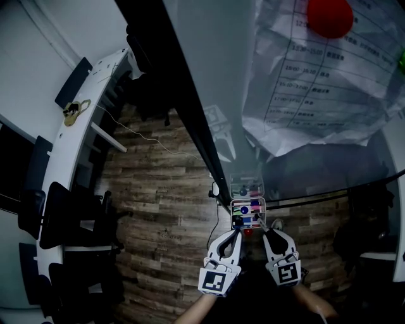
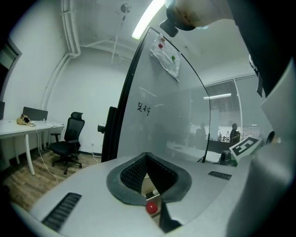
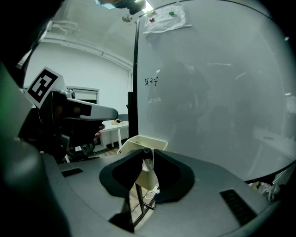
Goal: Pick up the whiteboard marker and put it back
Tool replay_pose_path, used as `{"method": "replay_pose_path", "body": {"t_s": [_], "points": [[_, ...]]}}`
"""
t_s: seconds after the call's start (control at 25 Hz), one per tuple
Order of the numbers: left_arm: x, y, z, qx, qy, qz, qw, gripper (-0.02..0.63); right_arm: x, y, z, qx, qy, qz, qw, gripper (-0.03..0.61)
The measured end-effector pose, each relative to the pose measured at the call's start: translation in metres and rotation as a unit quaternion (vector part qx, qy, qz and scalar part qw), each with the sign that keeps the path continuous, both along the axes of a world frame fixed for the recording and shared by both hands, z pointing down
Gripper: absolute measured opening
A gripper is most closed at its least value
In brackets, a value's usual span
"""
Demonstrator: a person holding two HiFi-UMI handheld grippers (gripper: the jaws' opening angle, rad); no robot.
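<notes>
Head view first, from the left: a white desk (image 1: 69,145) curves down the edge with a yellowish object (image 1: 76,112) on it, black chairs (image 1: 63,215) stand beside it, and wooden floor (image 1: 158,190) fills the middle. At the bottom the left gripper (image 1: 235,233) points up toward a small tray (image 1: 231,209) fixed at the foot of the whiteboard (image 1: 316,171). The tray holds several coloured items. In the left gripper view the two jaws meet at their tips with nothing pinched between them. Through the gap nearer the camera a small red ball (image 2: 151,208) and part of the tray show, and an office chair (image 2: 67,139) stands far left.

Just right of it, the right gripper (image 1: 264,229) also reaches toward the tray. Its jaws are clamped on the whiteboard marker (image 1: 260,221), which pokes out past the fingertips at the tray's near right corner. The right gripper view shows the dark-capped marker (image 3: 146,152) gripped upright between the pads, with the pale tray (image 3: 138,141) right behind it. Upper right, a printed sheet (image 1: 316,82) hangs on the board under a red magnet (image 1: 329,16).
</notes>
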State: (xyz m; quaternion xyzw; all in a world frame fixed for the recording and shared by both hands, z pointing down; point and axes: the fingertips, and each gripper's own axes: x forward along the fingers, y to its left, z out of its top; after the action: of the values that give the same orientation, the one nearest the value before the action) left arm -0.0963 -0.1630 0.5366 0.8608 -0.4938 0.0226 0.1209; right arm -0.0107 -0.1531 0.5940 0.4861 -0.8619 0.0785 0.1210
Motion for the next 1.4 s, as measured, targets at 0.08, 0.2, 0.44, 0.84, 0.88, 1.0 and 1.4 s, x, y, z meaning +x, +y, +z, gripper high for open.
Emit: {"method": "replay_pose_path", "body": {"t_s": [0.08,0.2,0.44,0.84,0.88,1.0,1.4], "points": [[0.0,0.001,0.001,-0.001,0.0,0.0,1.0,0.008,-0.001,0.001,0.0,0.0,-0.001,-0.002,1.0,0.077],[-0.001,0.003,0.001,-0.004,-0.003,0.003,1.0,0.008,-0.002,0.002,0.0,0.0,0.0,-0.002,1.0,0.077],[-0.001,0.006,0.002,-0.003,-0.001,0.004,1.0,0.008,-0.001,0.004,-0.002,0.005,0.001,-0.005,1.0,0.078],[-0.005,0.015,0.001,-0.004,0.004,0.006,1.0,0.008,0.002,0.01,-0.01,0.019,-0.001,0.011,1.0,0.078],[-0.005,0.016,0.001,-0.004,0.005,0.007,1.0,0.008,0.002,0.011,-0.012,0.022,0.0,0.012,1.0,0.078],[-0.006,0.021,-0.003,0.001,0.009,0.009,0.9999,0.008,0.001,0.015,-0.018,0.031,0.003,0.014,0.999,0.078],[-0.007,0.045,-0.03,0.042,-0.007,0.01,0.999,0.008,0.008,0.032,-0.044,0.041,-0.021,0.041,0.998,0.042]]}}
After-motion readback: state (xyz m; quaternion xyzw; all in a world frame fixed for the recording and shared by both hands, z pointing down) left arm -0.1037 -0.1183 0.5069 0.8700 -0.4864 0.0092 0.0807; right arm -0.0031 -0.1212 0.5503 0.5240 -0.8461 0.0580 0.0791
